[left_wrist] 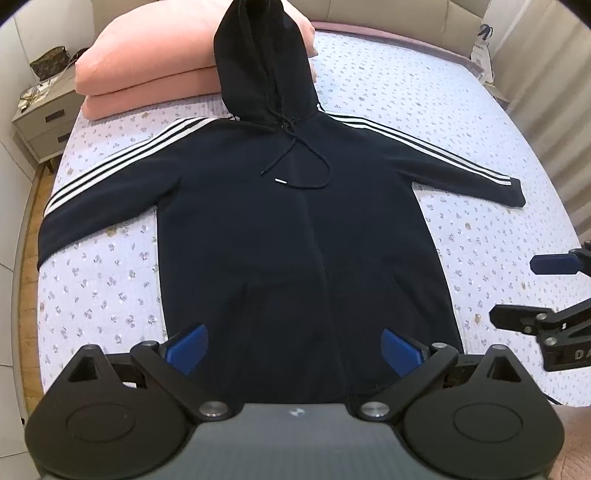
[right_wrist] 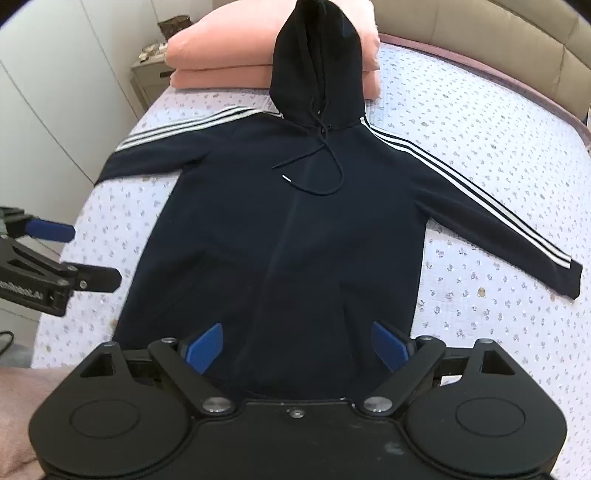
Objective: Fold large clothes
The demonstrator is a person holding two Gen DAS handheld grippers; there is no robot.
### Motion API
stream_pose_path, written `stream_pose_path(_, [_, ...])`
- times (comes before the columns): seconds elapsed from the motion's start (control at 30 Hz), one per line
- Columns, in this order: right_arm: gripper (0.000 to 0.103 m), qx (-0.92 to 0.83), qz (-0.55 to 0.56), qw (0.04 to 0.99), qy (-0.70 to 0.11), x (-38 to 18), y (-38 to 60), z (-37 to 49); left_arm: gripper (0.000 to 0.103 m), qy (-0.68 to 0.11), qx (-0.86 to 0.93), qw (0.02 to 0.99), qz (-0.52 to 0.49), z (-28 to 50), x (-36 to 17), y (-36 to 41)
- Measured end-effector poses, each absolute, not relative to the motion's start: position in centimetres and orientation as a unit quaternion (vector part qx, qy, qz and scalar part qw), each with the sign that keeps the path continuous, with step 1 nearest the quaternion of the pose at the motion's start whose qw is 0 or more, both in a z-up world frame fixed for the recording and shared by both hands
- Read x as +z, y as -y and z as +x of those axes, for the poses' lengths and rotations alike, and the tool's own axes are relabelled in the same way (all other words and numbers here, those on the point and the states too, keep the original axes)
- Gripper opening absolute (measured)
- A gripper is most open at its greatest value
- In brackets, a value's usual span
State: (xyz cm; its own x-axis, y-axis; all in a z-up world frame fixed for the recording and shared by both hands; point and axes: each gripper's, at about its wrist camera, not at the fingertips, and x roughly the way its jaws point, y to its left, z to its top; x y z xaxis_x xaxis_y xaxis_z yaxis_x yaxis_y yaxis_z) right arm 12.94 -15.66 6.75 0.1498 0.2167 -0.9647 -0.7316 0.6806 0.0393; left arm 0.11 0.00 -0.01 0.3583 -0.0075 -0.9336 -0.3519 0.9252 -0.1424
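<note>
A dark navy hoodie (left_wrist: 280, 229) with white sleeve stripes lies flat, front up, on the bed, sleeves spread to both sides; it also shows in the right wrist view (right_wrist: 295, 236). Its hood (left_wrist: 264, 62) rests up against the pink pillows. My left gripper (left_wrist: 293, 345) is open and empty, held above the hoodie's hem. My right gripper (right_wrist: 295, 343) is open and empty, also above the hem. The right gripper shows at the right edge of the left wrist view (left_wrist: 517, 291); the left gripper shows at the left edge of the right wrist view (right_wrist: 92, 254).
The bed has a pale floral quilt (left_wrist: 491, 236). Two stacked pink pillows (left_wrist: 147, 70) lie at the head. A bedside drawer unit (left_wrist: 40, 122) with a bag stands left of the bed. A padded headboard (right_wrist: 480, 33) runs behind.
</note>
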Motion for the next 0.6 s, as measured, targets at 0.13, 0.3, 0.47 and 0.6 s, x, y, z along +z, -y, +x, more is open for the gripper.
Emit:
stream_pose_path(0.13, [0.103, 0.330, -0.230, 0.713, -0.575, 6.43, 15.69, 13.62, 0.101, -0.556, 0.110, 0.808, -0.159, 0.25, -0.11, 0.16])
stream_pose_path(0.3, [0.103, 0.328, -0.230, 0.722, -0.564, 6.37, 15.90, 13.27, 0.101, -0.553, 0.117, 0.810, -0.152, 0.19, -0.16, 0.33])
stream_pose_path(0.47, [0.103, 0.336, -0.241, 0.715, -0.563, 6.18, 15.65, 13.48, 0.101, -0.554, 0.120, 0.808, -0.161, 0.02, -0.31, 0.14])
stream_pose_path(0.6, [0.103, 0.338, -0.241, 0.713, -0.565, 6.02, 15.66, 13.52, 0.101, -0.555, 0.120, 0.806, -0.165, 0.05, -0.37, 0.13])
